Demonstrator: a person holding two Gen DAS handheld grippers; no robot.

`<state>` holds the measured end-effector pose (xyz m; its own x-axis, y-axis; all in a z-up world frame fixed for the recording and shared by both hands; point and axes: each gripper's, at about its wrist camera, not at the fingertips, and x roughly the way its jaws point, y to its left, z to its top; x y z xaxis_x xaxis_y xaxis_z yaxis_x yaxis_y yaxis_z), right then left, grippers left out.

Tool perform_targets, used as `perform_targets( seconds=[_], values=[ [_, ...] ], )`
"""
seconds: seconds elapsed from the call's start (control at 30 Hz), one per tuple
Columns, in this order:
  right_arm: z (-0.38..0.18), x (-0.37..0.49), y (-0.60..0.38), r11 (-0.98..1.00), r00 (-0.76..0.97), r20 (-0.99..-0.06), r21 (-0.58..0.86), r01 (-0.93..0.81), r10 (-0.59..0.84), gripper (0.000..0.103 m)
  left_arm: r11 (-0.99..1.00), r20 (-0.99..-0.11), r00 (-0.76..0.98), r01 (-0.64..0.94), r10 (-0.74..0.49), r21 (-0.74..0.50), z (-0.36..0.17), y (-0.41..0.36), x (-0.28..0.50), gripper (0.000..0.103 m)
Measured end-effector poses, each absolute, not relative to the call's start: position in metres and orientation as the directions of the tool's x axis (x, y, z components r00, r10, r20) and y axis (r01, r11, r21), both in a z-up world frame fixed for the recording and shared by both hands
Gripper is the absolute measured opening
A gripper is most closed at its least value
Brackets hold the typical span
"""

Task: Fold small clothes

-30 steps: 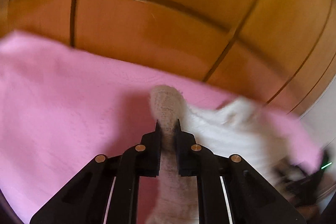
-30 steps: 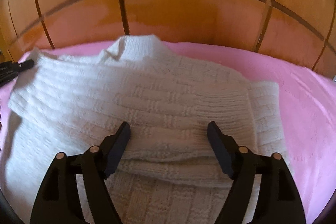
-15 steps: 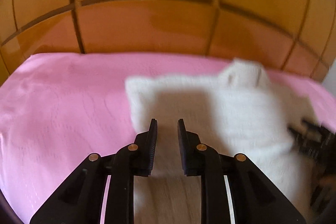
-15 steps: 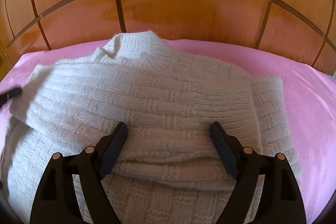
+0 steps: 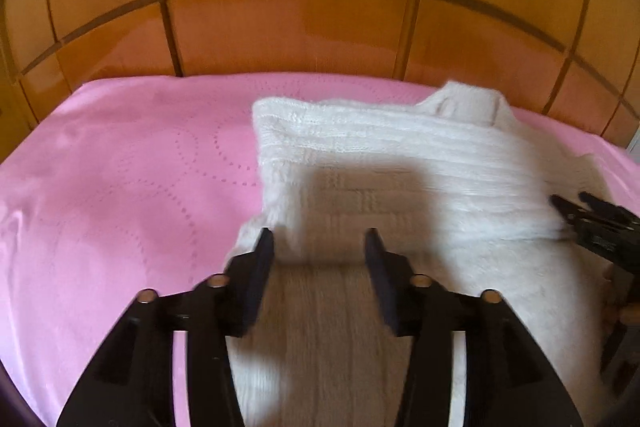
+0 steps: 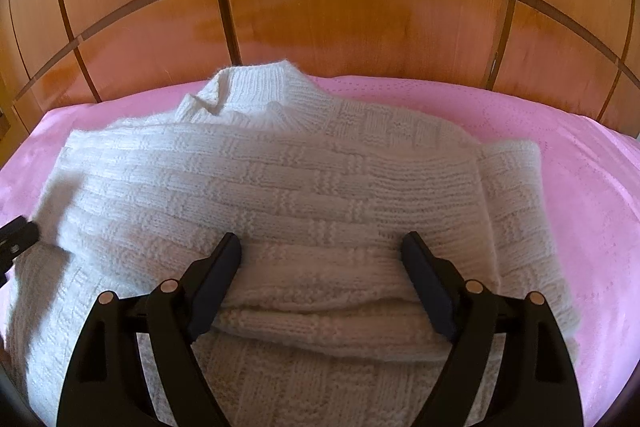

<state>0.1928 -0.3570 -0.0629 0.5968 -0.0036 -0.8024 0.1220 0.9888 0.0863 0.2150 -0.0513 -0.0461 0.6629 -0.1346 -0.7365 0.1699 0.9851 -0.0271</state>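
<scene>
A: What do the fingers of the left gripper (image 5: 319,247) do?

B: They have just been opening. They stand apart over the left edge of the white knitted sweater (image 6: 280,195), and the pads do not press the knit between them. This part of the picture is blurred.

A: And the right gripper (image 6: 320,251)?

B: Its fingers are spread wide, released. They hover above the folded sleeve that lies across the front of the sweater, and they grasp nothing.

A: Where does the sweater lie?

B: It lies flat on a pink bedspread (image 6: 580,155), with the ribbed collar (image 6: 256,91) on the far side, near the wooden panelled headboard (image 6: 340,19). Both sleeves are folded in over the body. In the left wrist view the right gripper shows at the right edge, close to the sweater.
</scene>
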Motion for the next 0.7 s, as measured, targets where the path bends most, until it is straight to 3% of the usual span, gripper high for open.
perform_targets(
  seconds=[0.43,0.7],
  values=[
    [-0.055,0.191,-0.353,0.990,0.580,-0.814,0.039,0.134,-0.046,0.085,0.988,-0.718,0.683,0.150,-0.134,-0.043,-0.029,-0.030,0.161,0.048],
    [-0.018,0.161,-0.395,0.945,0.636,-0.769,0.164,0.283,-0.057,0.079,0.990,-0.732,0.669,0.125,-0.129,-0.060,-0.035,-0.014,0.142,0.048]
  ],
)
